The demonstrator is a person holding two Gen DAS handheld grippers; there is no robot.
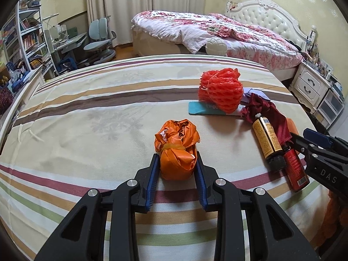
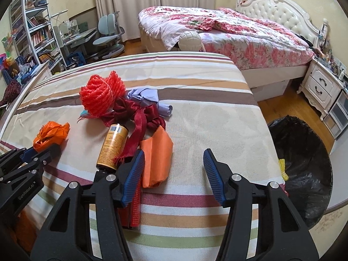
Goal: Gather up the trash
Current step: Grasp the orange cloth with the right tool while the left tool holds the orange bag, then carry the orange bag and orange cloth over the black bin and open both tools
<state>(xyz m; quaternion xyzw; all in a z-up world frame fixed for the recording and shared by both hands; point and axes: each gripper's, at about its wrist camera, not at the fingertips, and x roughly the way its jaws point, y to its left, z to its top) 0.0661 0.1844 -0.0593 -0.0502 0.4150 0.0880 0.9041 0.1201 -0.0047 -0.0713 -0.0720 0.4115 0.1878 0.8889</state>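
Gripping orange bag (image 1: 177, 150) (left claw (image 1: 176, 163))

I see a softly lit room; daylight filters through closed curtains (image 1: 121, 6). Shadows stay faint on the striped bedspread (image 1: 97, 113). Fisheye distortion bends edges, corners vignette black, and focus stays sharp.

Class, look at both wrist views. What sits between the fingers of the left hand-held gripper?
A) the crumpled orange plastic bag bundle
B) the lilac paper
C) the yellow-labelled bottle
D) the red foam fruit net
A: the left hand-held gripper flanks the crumpled orange plastic bag bundle on the striped cloth.
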